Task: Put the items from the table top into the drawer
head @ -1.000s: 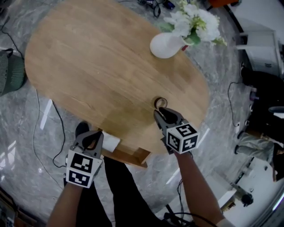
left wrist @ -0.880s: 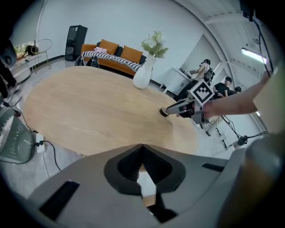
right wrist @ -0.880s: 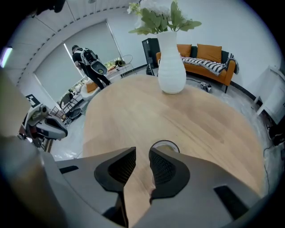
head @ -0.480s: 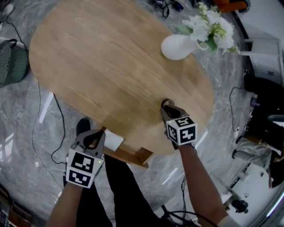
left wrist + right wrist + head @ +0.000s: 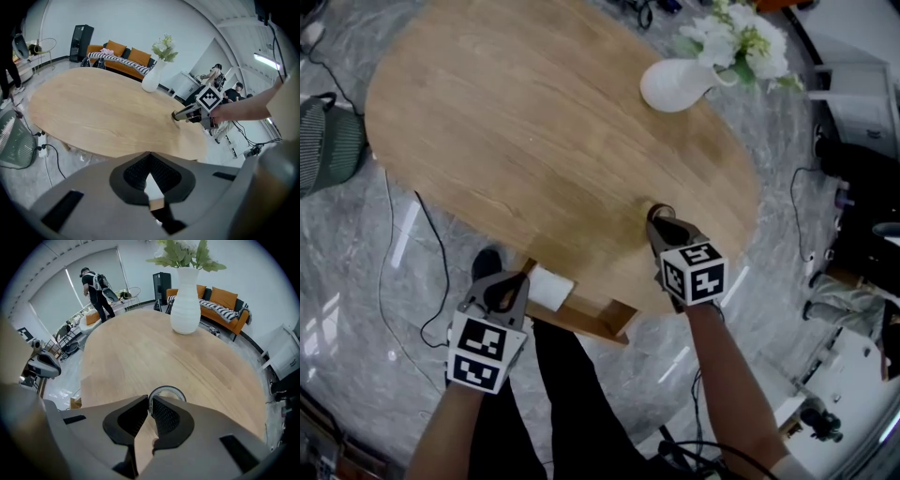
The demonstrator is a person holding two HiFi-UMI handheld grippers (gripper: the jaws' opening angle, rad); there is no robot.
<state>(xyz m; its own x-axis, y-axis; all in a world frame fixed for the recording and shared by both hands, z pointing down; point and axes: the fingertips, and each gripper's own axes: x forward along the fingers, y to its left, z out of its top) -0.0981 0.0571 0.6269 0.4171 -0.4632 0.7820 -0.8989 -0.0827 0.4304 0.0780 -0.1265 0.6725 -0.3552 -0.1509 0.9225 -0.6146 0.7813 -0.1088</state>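
1. The drawer (image 5: 581, 317) stands open under the surface's (image 5: 534, 122) near edge. If it slides back, the ring (image 5: 167, 391) has nowhere to drop.
2. The ring is pinched only by its thin near rim, so it may swivel or slip out on the lift and roll off.
3. The left gripper (image 5: 502, 286) has its jaws clenched beside the drawer's corner. Whether they nip its edge I cannot tell.
4. The right gripper (image 5: 661, 217) has its jaws nearly together, grasping the ring's rim. The ring sits on the surface near its right edge.

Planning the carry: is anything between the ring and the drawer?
Nothing visible. Bare table top lies between the ring and the open drawer under the near edge; the vase stands far off.
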